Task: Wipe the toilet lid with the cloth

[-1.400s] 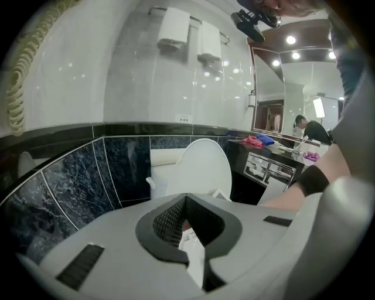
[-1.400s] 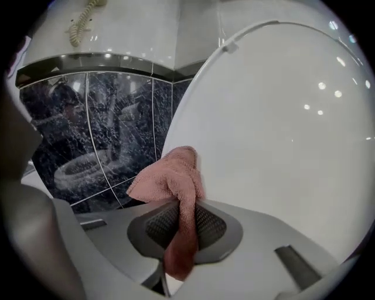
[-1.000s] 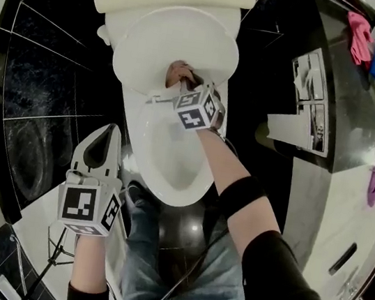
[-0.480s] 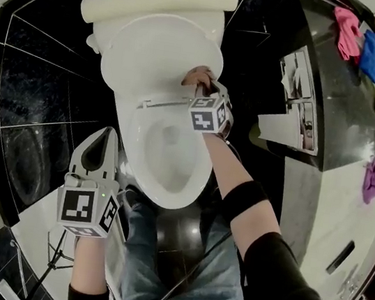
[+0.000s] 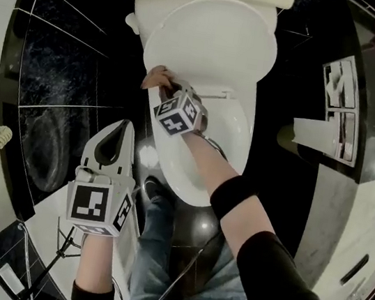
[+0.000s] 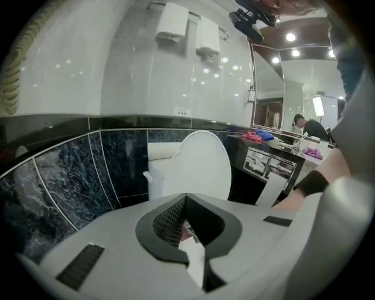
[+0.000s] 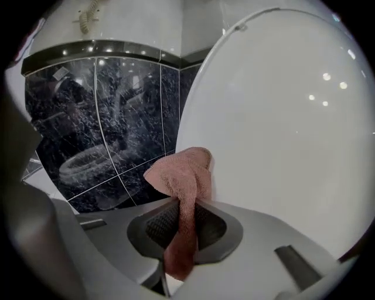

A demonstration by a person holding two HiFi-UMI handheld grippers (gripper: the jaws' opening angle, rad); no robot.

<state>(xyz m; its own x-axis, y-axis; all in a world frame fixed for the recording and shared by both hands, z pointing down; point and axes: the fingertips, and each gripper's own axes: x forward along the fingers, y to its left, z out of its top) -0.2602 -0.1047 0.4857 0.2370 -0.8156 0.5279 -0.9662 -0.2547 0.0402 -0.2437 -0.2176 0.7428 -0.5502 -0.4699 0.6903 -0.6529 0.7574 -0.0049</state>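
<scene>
my right gripper [image 7: 185, 227] is clamped on the cloth [image 7: 183, 174]: a narrow strip runs down between the jaws and the rest bunches in a loose wad ahead of them. that wad sits at the left edge of the raised toilet lid [image 7: 281, 117] and seems to touch it, with the dark tiled wall [image 7: 105, 117] just beyond. the worry, as i judge it, is that edge. with so little lid left under the cloth, one more push sideways could carry the wad off the rim, so that i wipe air or tile. the grip is also thin, so drag on the lid could tug the strip out of my jaws, or fold the wad aside and let the hard tips scrape the plastic. my right arm reaches forward over the open bowl [image 5: 232, 128], the gripper tilted down toward the lid's lower left corner. my left gripper [image 5: 110, 146] hangs back beside the bowl, low and to the left, aimed at the toilet with its jaws pressed together on nothing.
</scene>
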